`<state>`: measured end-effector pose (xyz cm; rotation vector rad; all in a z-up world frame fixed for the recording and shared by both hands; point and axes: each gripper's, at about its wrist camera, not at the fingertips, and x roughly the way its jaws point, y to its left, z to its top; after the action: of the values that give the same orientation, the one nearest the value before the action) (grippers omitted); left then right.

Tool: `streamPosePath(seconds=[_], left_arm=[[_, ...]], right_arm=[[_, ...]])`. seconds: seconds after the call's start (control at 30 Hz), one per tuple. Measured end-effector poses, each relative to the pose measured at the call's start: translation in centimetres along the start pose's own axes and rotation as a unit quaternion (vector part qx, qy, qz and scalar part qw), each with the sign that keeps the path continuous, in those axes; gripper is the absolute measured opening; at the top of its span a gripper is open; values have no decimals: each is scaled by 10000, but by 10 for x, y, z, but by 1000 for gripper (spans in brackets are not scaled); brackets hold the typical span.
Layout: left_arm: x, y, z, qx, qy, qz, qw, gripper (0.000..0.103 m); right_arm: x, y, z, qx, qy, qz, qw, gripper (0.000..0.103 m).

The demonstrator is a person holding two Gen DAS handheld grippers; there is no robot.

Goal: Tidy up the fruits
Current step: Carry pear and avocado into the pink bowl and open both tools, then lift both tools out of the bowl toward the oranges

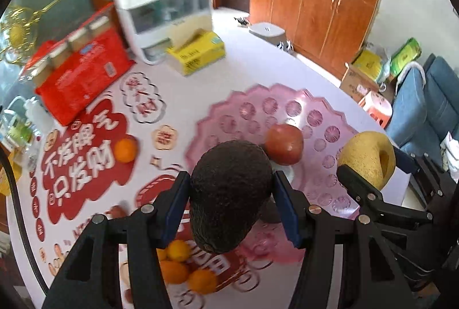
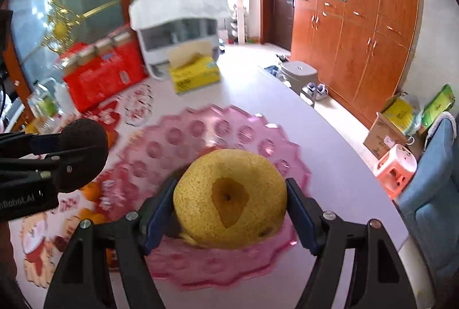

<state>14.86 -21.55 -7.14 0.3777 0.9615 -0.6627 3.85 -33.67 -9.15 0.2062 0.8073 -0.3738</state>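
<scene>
My left gripper (image 1: pixel 231 205) is shut on a dark avocado (image 1: pixel 229 194), held above the near rim of a pink scalloped plate (image 1: pixel 312 108). A red apple (image 1: pixel 284 144) lies on that plate. My right gripper (image 2: pixel 229 211) is shut on a yellow pear (image 2: pixel 229 198) over the same pink plate (image 2: pixel 200 133). The pear (image 1: pixel 368 156) and the right gripper show at the right of the left wrist view. The avocado (image 2: pixel 81 154) and the left gripper appear at the left of the right wrist view. Several oranges (image 1: pixel 179 268) lie on the table below the left gripper, and one more orange (image 1: pixel 125 150) sits farther left.
A red package (image 1: pixel 80 76), a yellow tissue box (image 1: pixel 198 53) and a white covered container (image 1: pixel 169 16) stand at the table's far side. The table edge (image 1: pixel 315 67) curves along the right, with a pink stool (image 2: pixel 397 169) and blue sofa (image 2: pixel 430 194) beyond.
</scene>
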Motion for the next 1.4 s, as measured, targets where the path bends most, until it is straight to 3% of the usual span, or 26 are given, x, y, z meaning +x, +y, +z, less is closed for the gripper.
streamPosePath(seconds=[0.37,0.5,0.7,0.83,1.0,1.13,1.23,1.4], left_arm=[[67,-36,-7,51,682,304,9972,57],[80,-37,-13,19,872,472,9951,57],[82,-44,-15,178,841,677,9940,58],[76,-47,-17,244,805,810,9932,62],[58,-47,-15,175,597,824,9947,79],[40,-44,-17,74,463,809,9956,82],[27,-41,-19,-49,412,790,9960,85],[-6,-31,-23,-209,220,817,9962,87]], right_arm=[[62,-17,-21,-563,608,12,9966,75],[69,-8,-26,-918,584,-15,9941,76],[77,2,-31,-1079,528,128,9927,76],[74,2,-35,-1080,448,234,9929,77],[72,-3,-34,-785,586,580,9935,77],[56,-3,-30,-727,291,713,9944,77],[37,0,-25,-789,27,716,9943,84],[12,8,-17,-870,-81,692,9938,85]])
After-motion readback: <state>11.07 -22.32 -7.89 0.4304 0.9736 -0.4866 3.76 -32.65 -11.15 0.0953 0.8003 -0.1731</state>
